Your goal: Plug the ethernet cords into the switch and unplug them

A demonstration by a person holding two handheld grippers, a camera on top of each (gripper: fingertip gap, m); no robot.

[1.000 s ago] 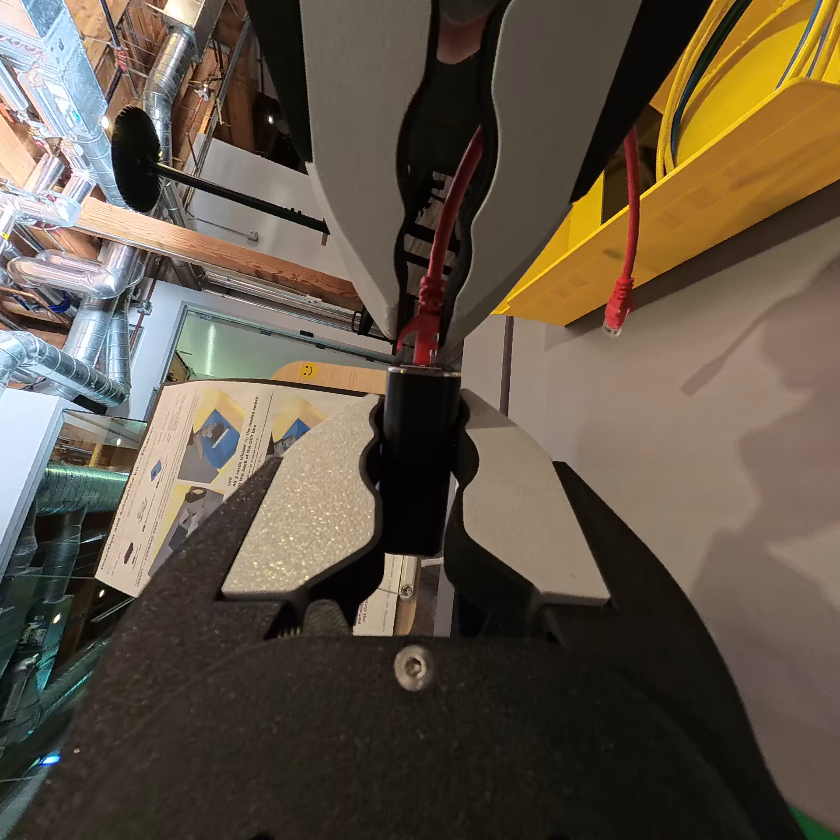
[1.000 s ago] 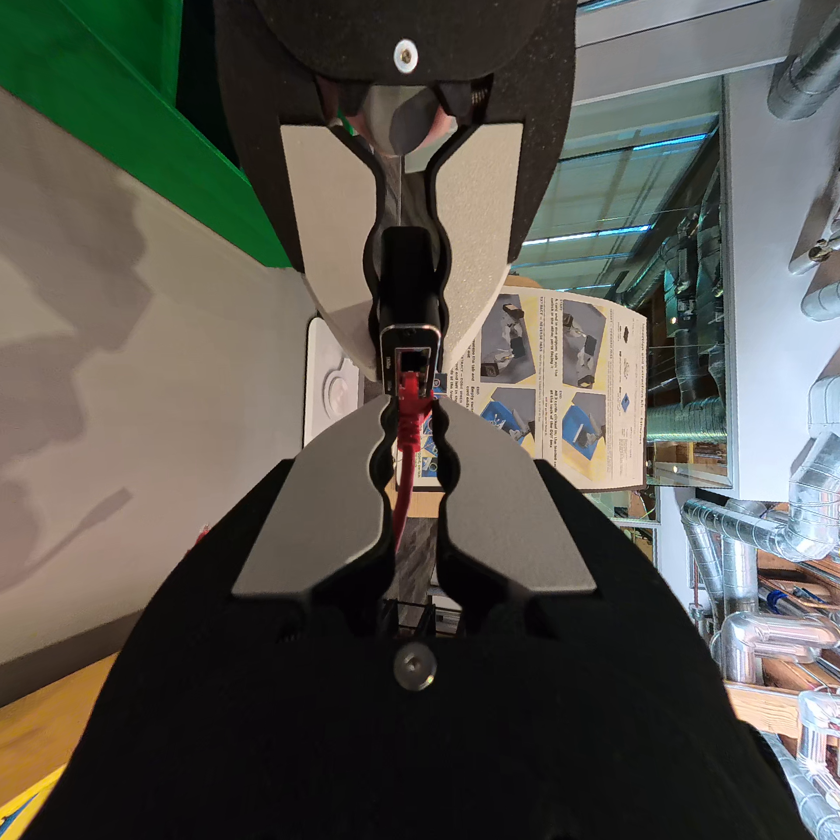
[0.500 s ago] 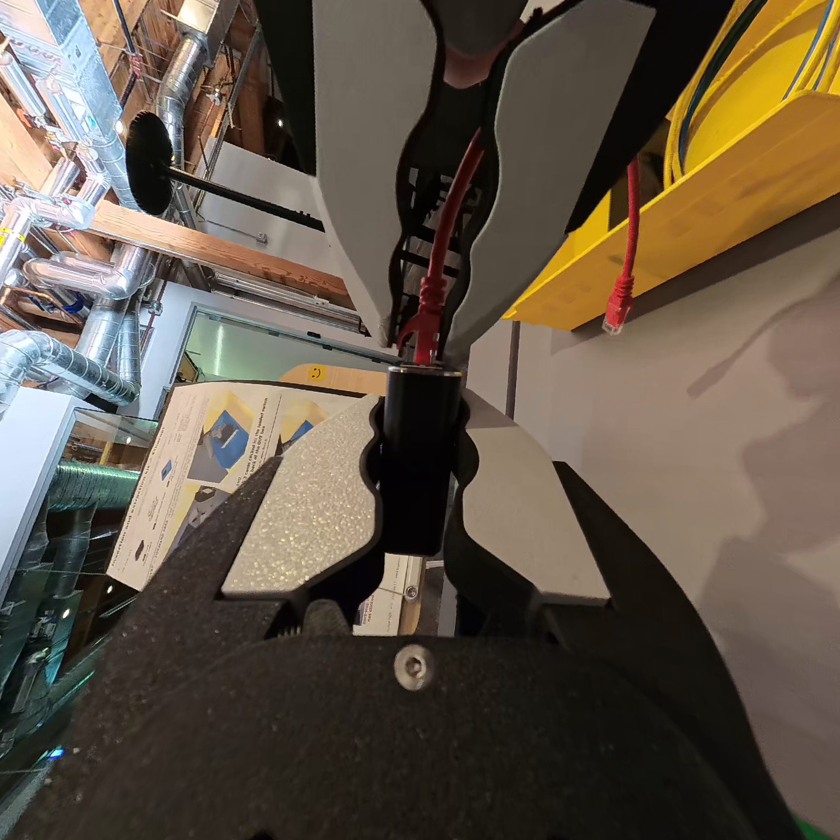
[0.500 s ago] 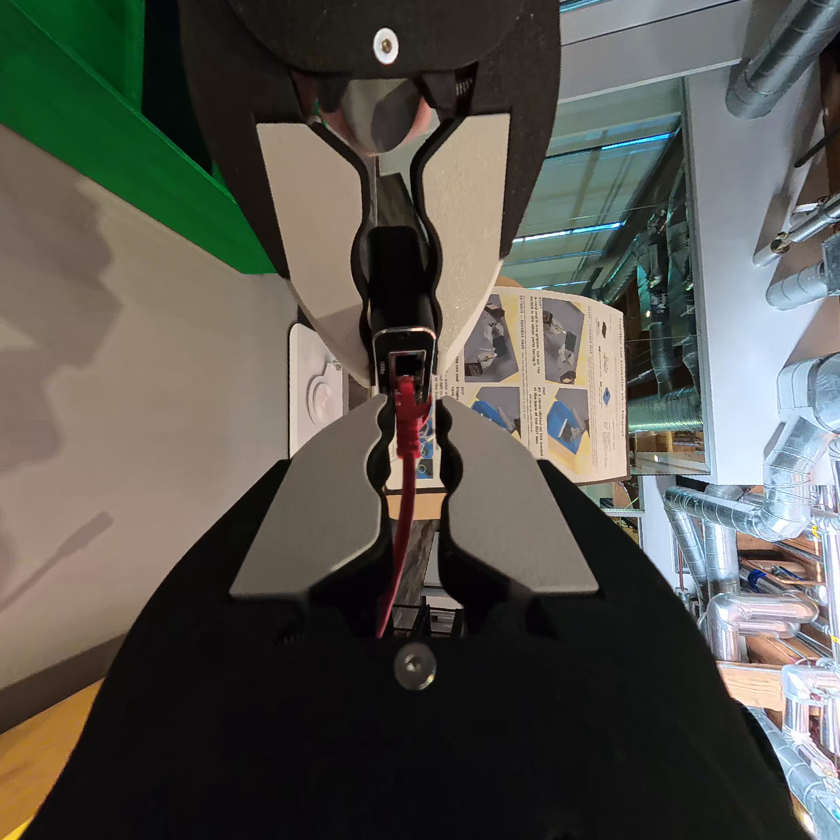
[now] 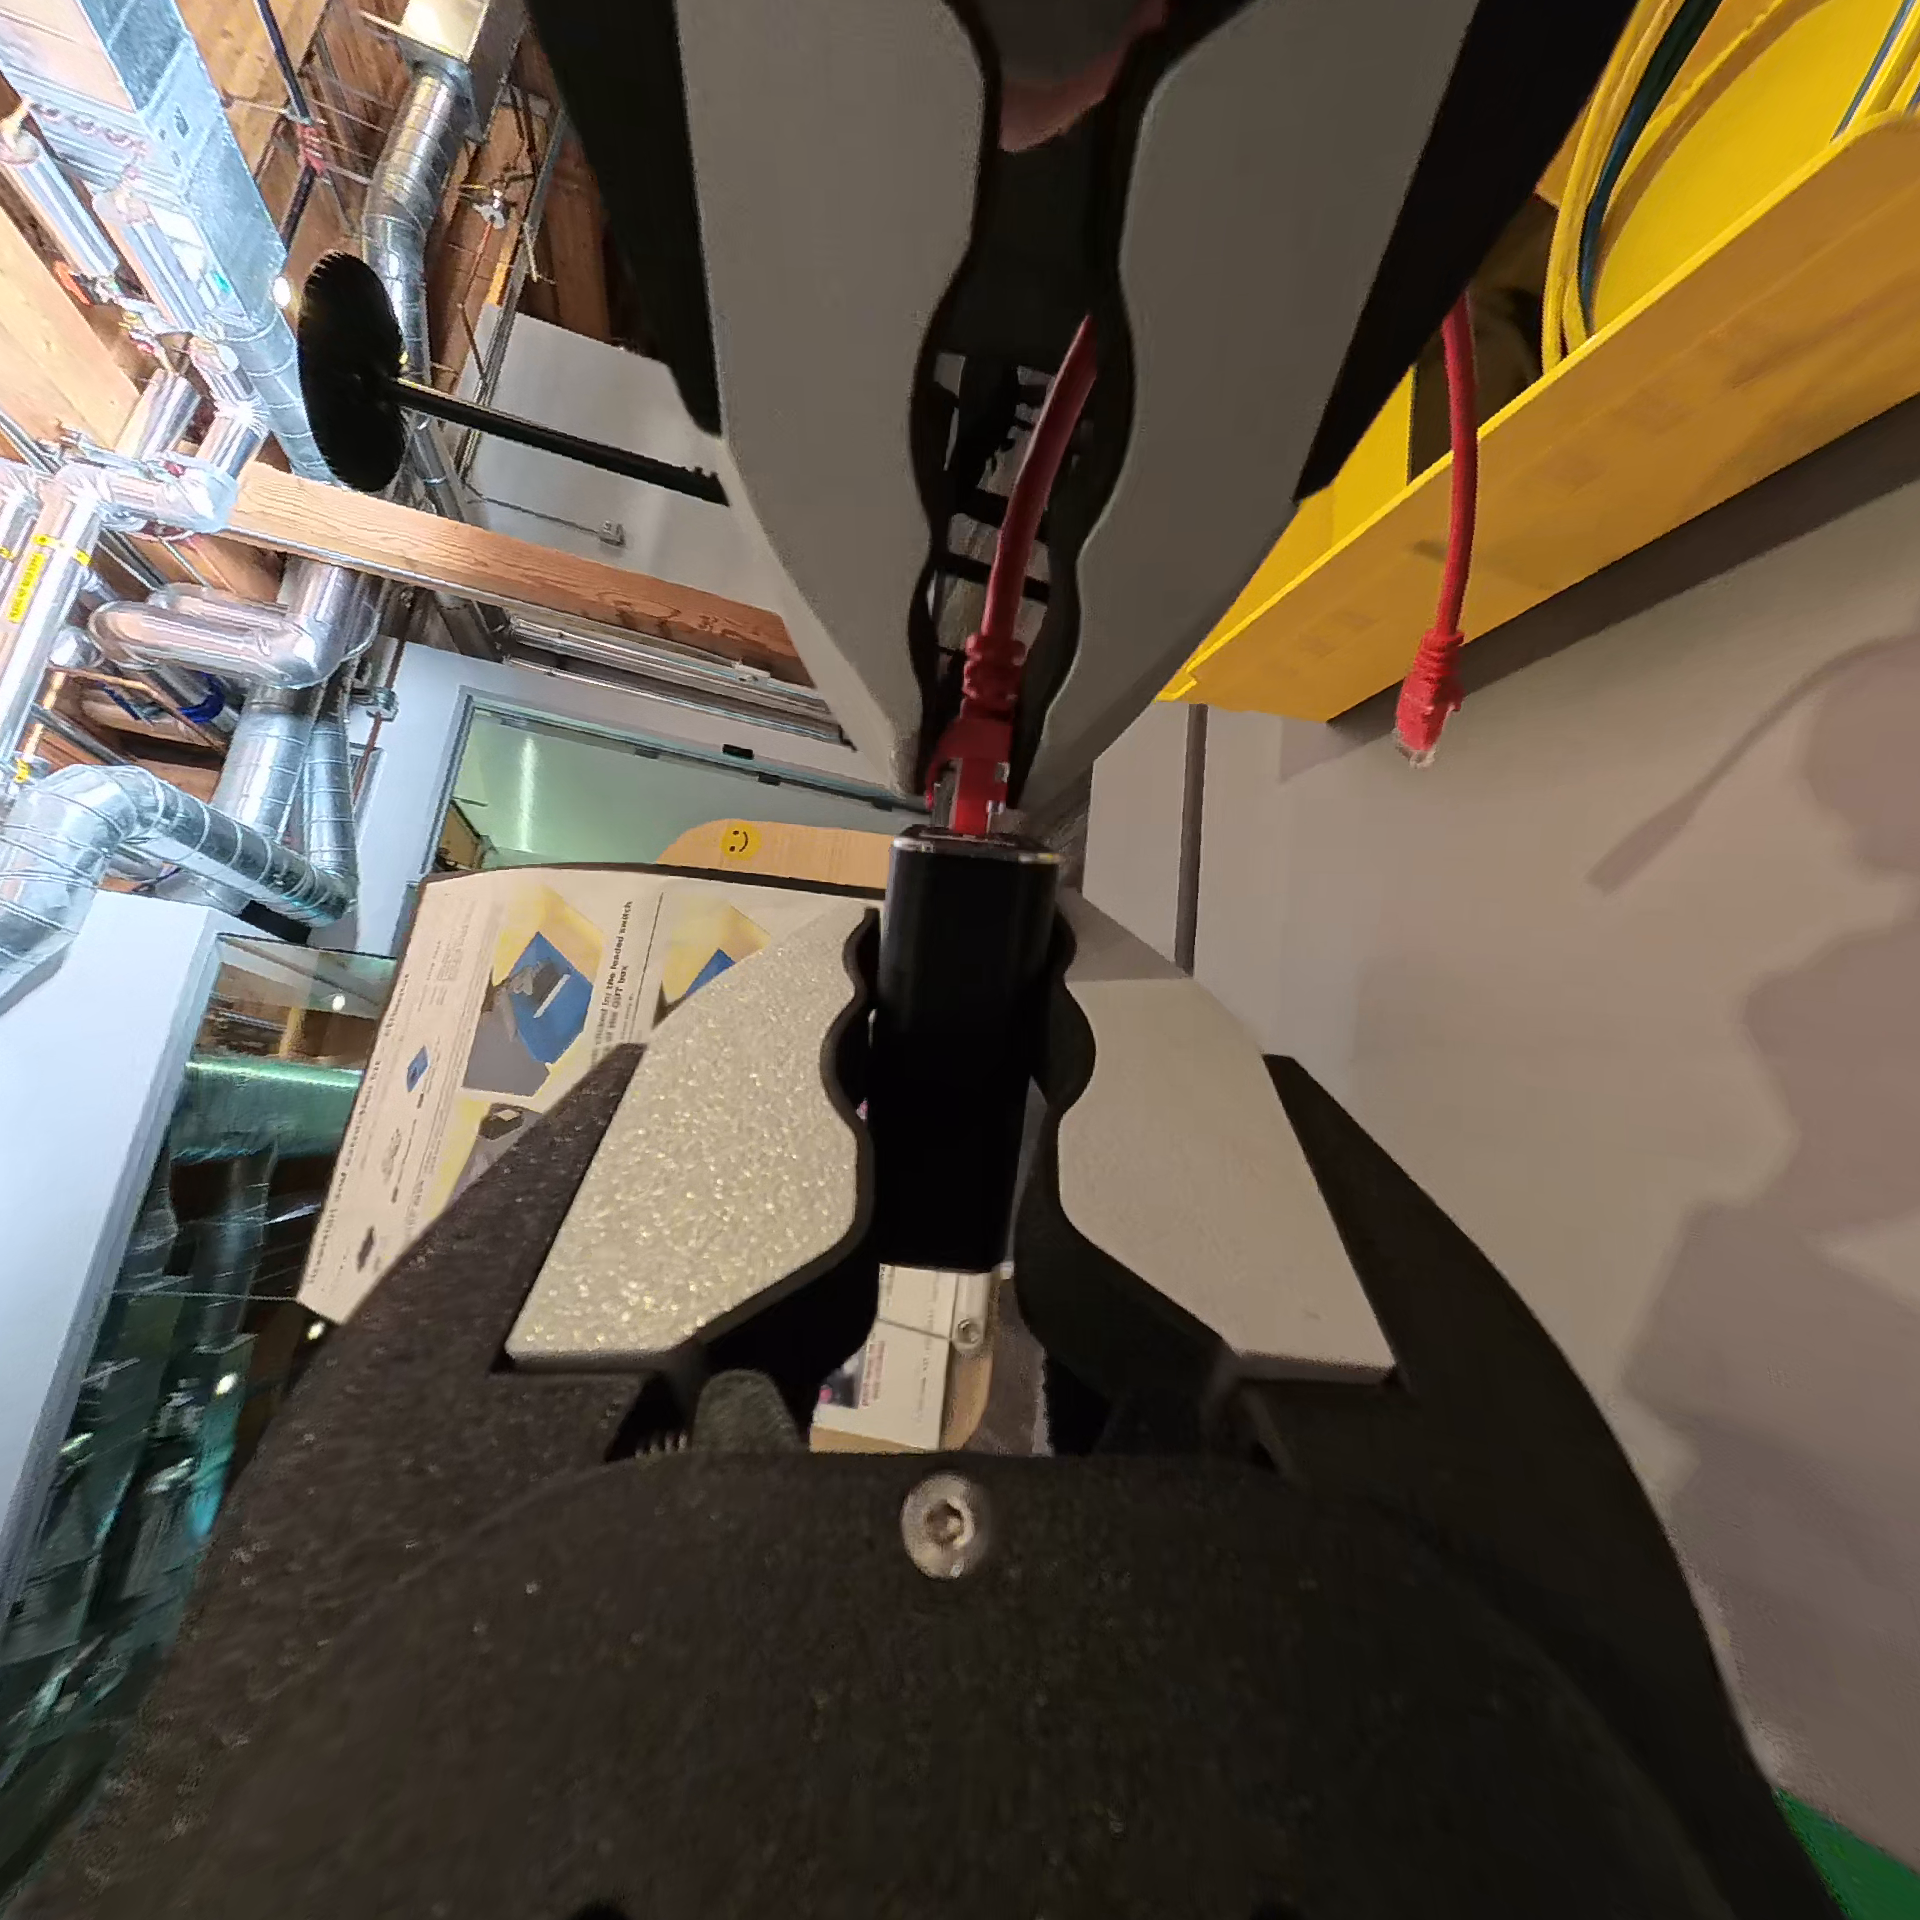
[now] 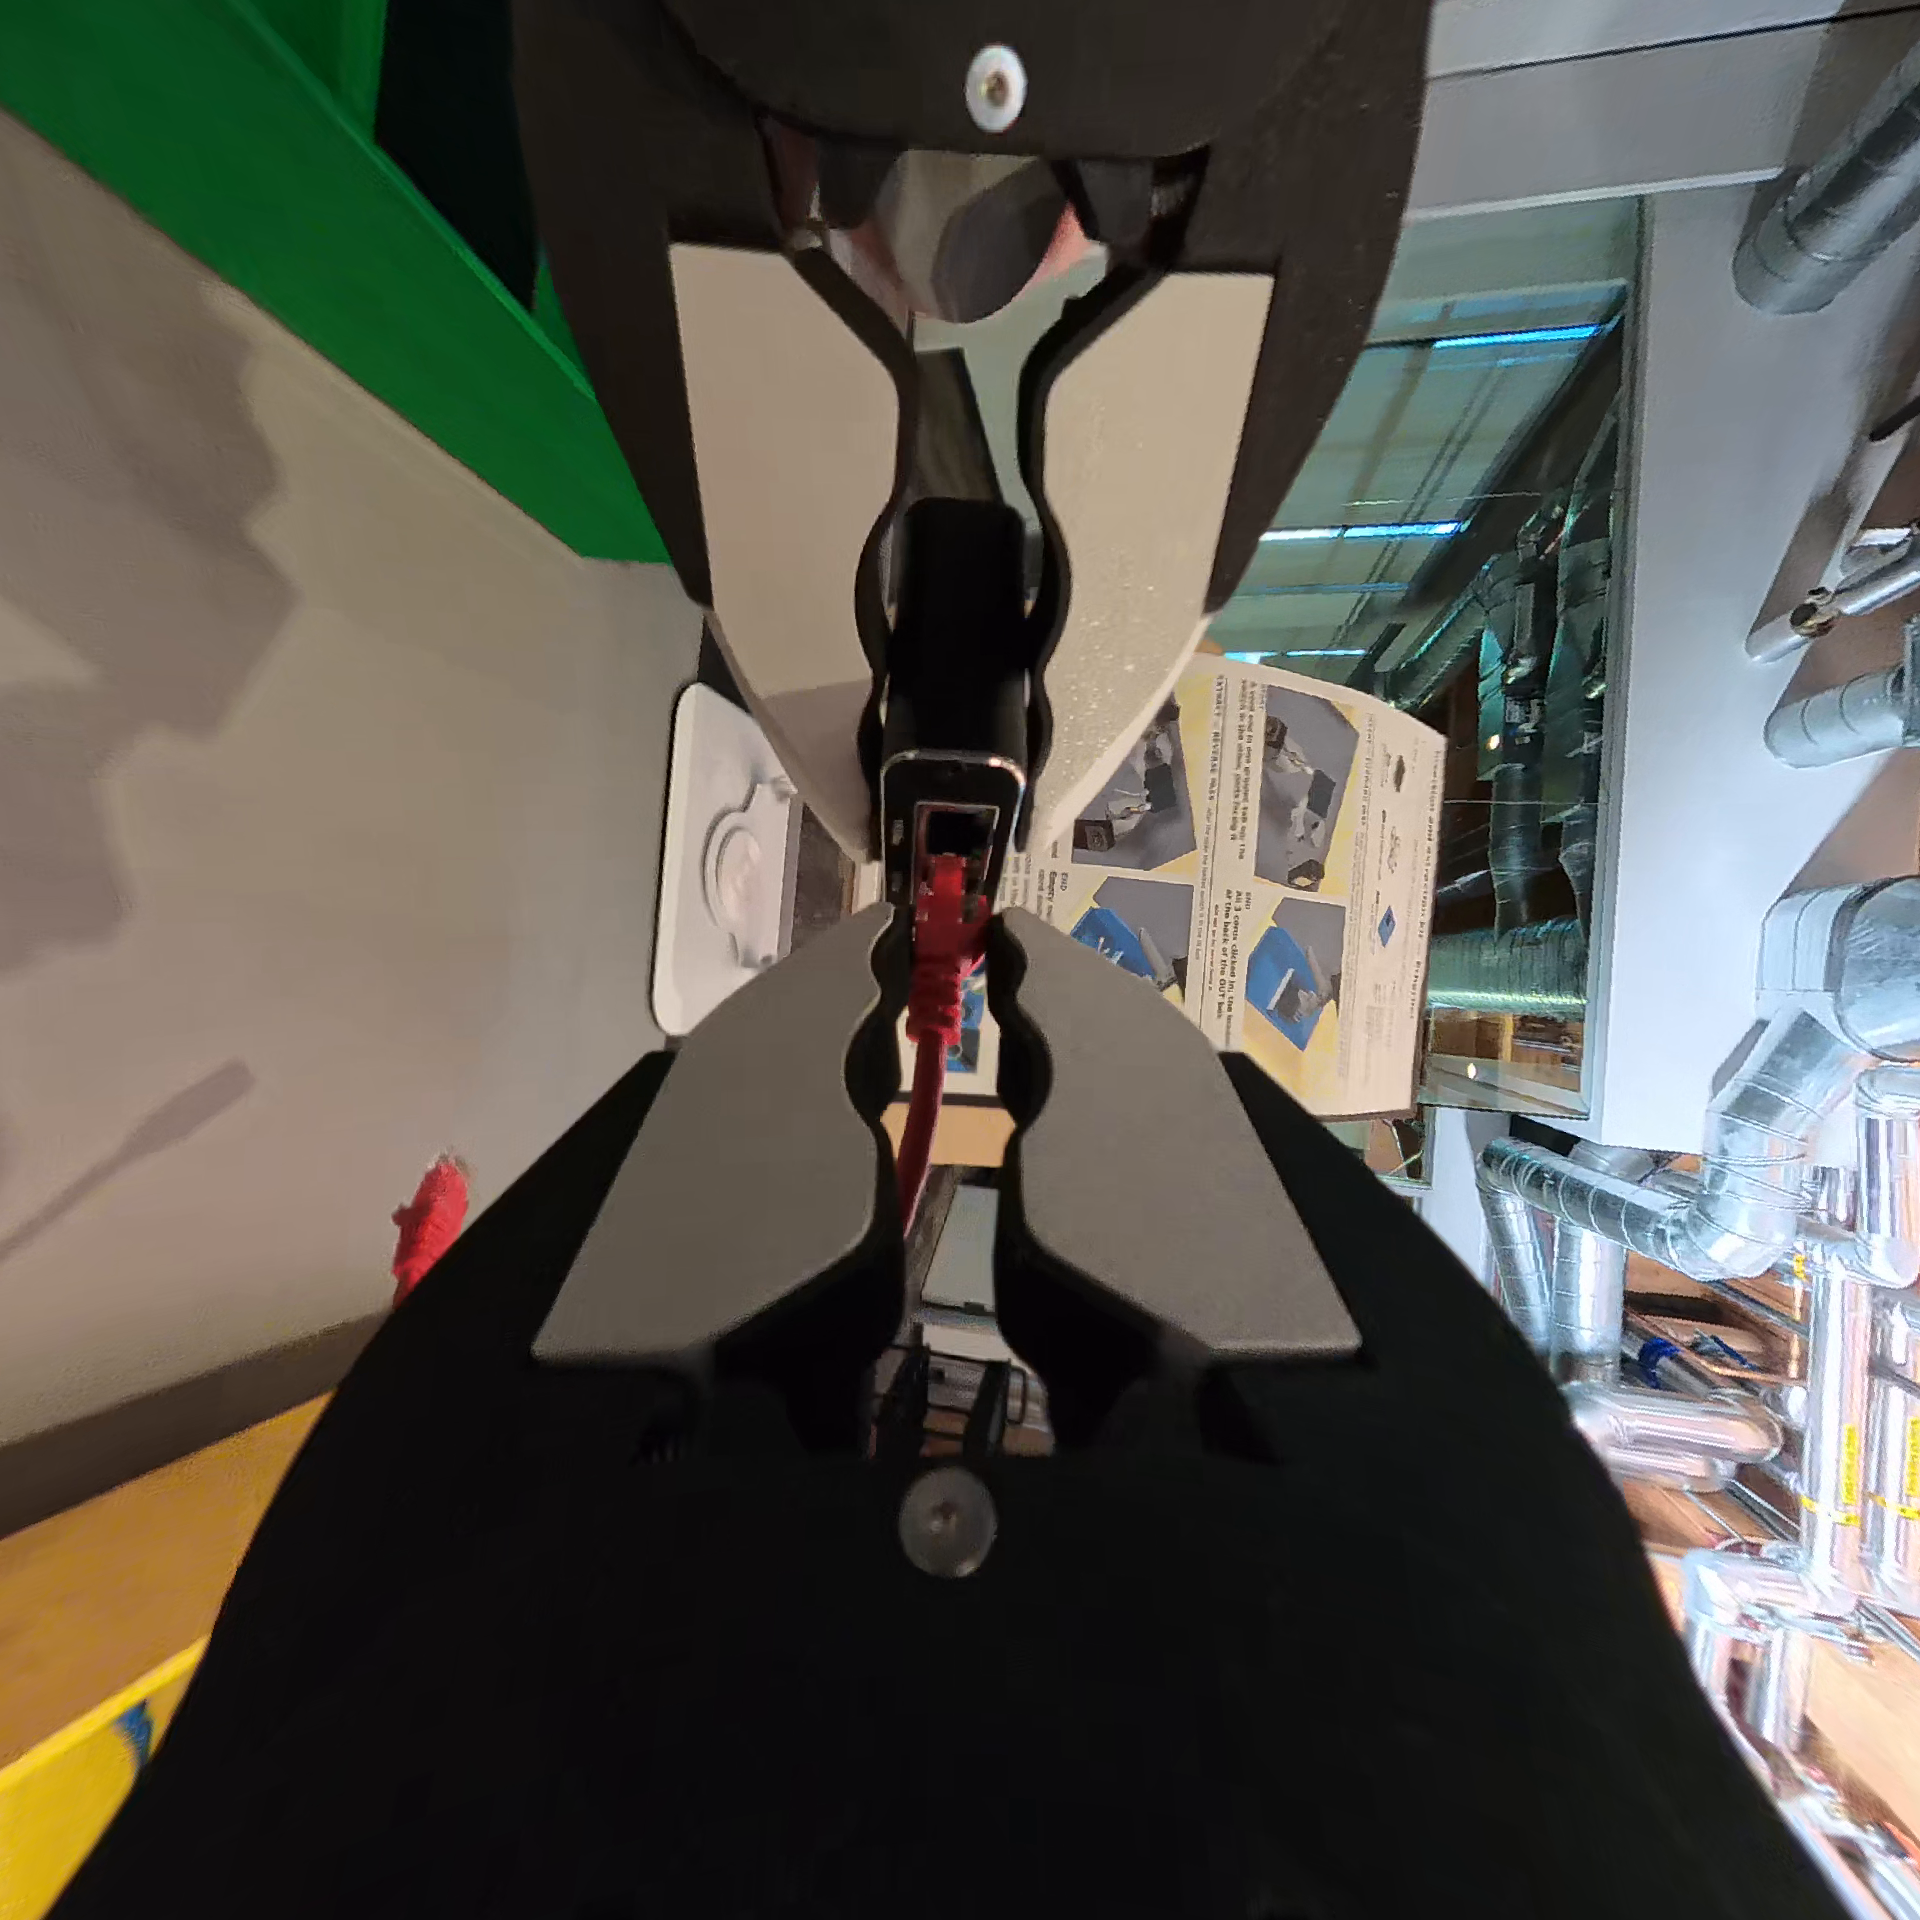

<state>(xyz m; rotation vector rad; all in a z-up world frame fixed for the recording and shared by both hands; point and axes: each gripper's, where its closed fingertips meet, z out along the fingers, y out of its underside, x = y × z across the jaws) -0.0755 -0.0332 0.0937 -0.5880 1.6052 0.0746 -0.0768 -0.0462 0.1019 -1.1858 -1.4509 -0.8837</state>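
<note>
The switch's (image 5: 961,1060) rear end was hidden between the left gripper's (image 5: 961,935) clamped fingers, and motion blur softened both views. Compared with 1 second earlier, the plug (image 6: 948,914) had backed out to the port's mouth. The right gripper (image 6: 943,920) pinched the plug just below the switch.

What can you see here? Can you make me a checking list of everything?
Surface: grey tabletop, bare where visible.
Job's things: black switch facing red ethernet plug, its tip at the port mouth.
Clutter: instruction sheet; white plate.
Grippers: left gripper clamps the switch; right gripper pinches the plug.
Cables: red cord trails back; spare red cord hangs from yellow bin.
Surroundings: green bin; silver ducts.
</note>
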